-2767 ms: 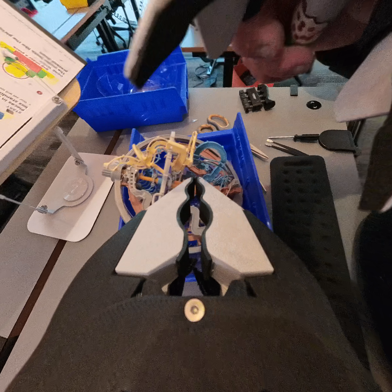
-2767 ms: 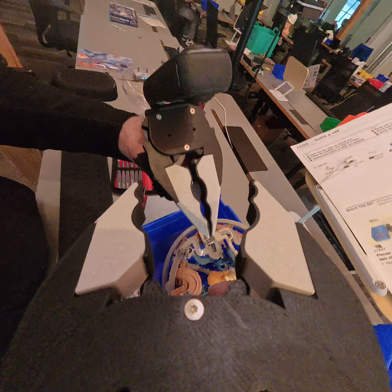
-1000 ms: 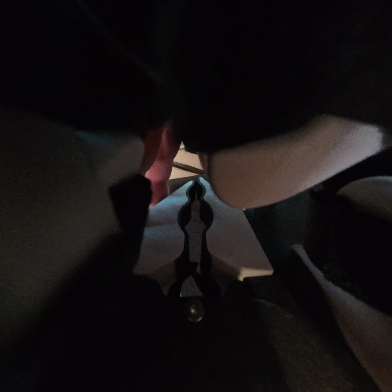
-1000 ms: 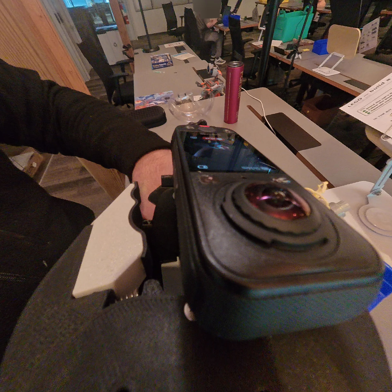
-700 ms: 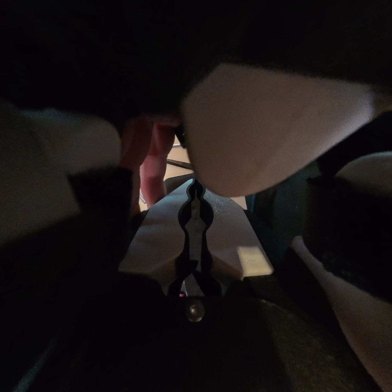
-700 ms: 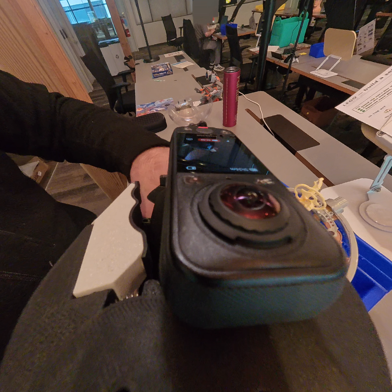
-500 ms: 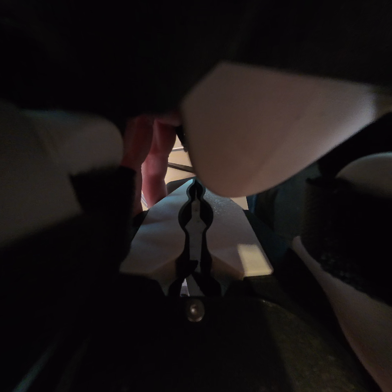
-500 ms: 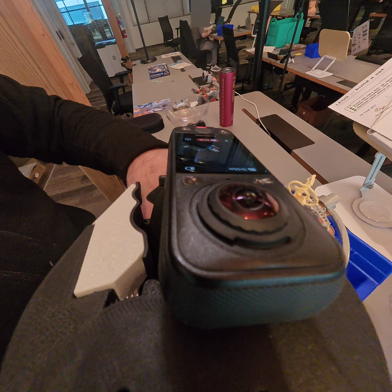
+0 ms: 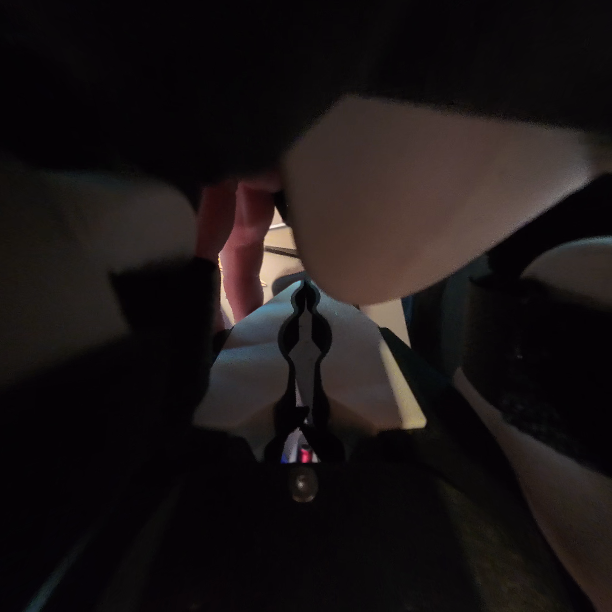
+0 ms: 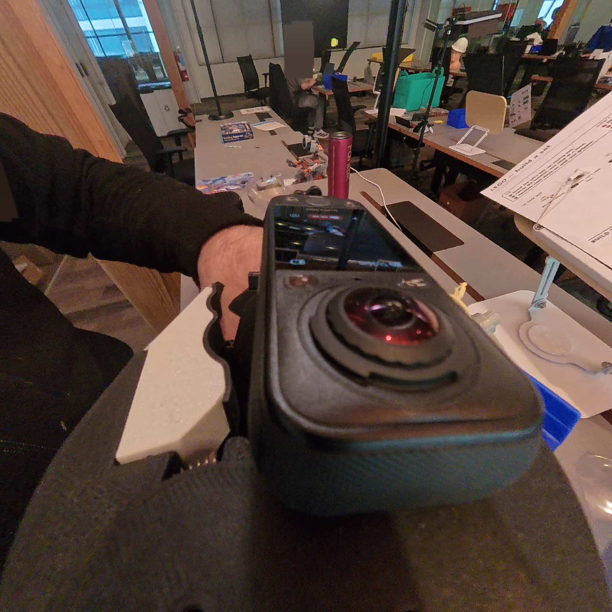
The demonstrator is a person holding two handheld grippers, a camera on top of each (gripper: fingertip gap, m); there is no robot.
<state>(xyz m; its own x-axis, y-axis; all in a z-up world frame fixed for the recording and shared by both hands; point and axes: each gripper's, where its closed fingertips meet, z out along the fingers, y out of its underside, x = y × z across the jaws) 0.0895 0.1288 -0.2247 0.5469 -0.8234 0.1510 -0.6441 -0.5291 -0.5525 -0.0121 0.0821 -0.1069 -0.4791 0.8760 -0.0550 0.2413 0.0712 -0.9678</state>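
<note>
A black camera (image 10: 381,347), round reddish lens and lit screen facing up, lies between the spread fingers of the right gripper (image 10: 306,291), close to its pale finger (image 10: 178,390). The left gripper (image 9: 306,291) is closed and empty.

camera (image 10: 381,331) seen lying between right gripper fingers (image 10: 175,381) | hand (image 10: 228,265) placed behind camera, left | can (image 10: 338,164) stood on worktop (image 10: 480,261) behind camera | stand base (image 10: 543,344) set right of camera | bin (image 10: 556,417) lodged under base
</note>
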